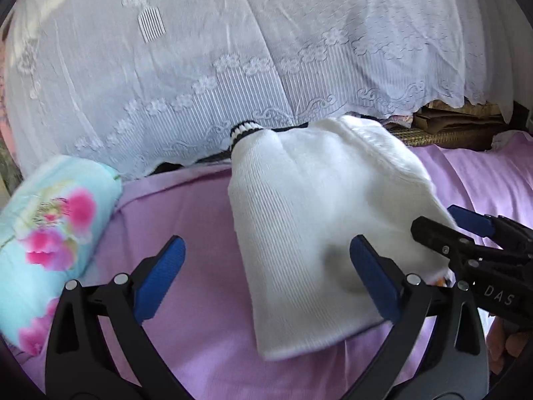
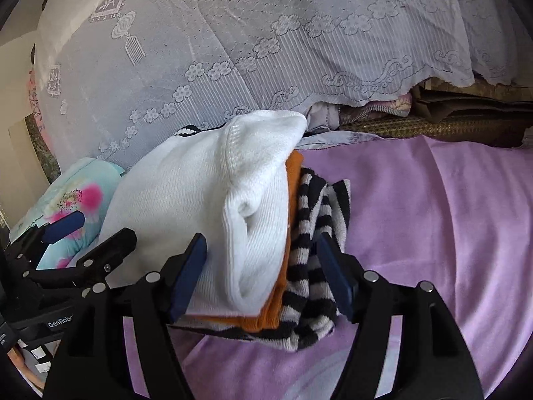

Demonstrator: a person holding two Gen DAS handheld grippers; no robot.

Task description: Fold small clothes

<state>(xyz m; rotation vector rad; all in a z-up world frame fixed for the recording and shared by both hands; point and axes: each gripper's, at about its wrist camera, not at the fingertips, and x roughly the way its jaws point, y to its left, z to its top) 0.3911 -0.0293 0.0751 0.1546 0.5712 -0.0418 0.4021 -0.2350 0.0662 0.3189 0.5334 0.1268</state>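
**Stack of small clothes on the purple sheet**

On the purple sheet (image 2: 433, 216) we see a white knit garment (image 2: 206, 206) lying on top of a small pile, in front of a white lace cloth (image 2: 266, 50) that hangs behind the bed. Only our right wrist view shows what sits under the white piece: an orange garment (image 2: 276, 313) and, beneath that, a black-and-white striped garment (image 2: 313, 266) spilling out to the right. Our left wrist view hides those layers; there the white knit garment (image 1: 316, 216) looks like a single flat piece, with just a striped cuff (image 1: 245, 130) peeking out at its far end. That view also gives the clearer look at the floral pillow (image 1: 50, 233) lying well to the left on the sheet.

Our right gripper (image 2: 263, 270) has its jaws apart, set on either side of the near edge of the pile; the left pad touches the white knit and the right pad rests against the striped cloth, but they are not pinched together. Our left gripper (image 1: 266, 280) is spread wide and holds nothing: its right finger lies over the white garment's near side, its left finger over bare sheet.
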